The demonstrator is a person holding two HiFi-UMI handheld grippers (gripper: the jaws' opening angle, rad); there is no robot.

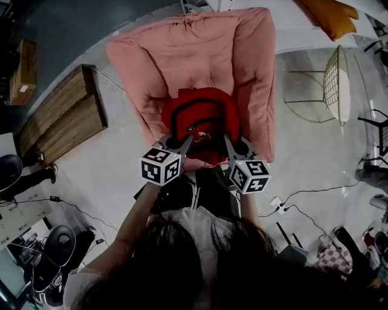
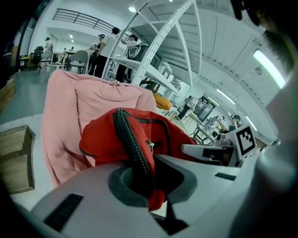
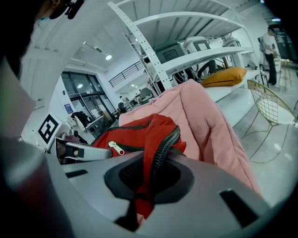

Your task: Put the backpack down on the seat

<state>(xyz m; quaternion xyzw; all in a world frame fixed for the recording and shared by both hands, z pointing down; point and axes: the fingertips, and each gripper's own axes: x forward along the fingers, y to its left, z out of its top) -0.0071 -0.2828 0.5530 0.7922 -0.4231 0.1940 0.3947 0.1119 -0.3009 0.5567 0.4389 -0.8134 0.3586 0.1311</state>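
Note:
A red backpack (image 1: 201,121) with black zips hangs over the front of a pink cushioned seat (image 1: 182,54). My left gripper (image 1: 184,141) is shut on the backpack's near left edge, with red fabric and a black zip (image 2: 135,153) pinched between its jaws. My right gripper (image 1: 229,143) is shut on the near right edge, where a zip strip (image 3: 156,162) runs through the jaws. The backpack (image 2: 135,135) shows in front of the pink seat (image 2: 70,111) in the left gripper view. In the right gripper view the backpack (image 3: 135,135) lies against the seat's pink arm (image 3: 209,121).
A wooden platform (image 1: 60,115) lies left of the seat. A wire chair (image 1: 336,85) stands at the right, an orange cushion (image 1: 330,15) behind it. Cables and a power strip (image 1: 276,203) run over the floor near my right. White shelving (image 2: 158,56) stands behind the seat.

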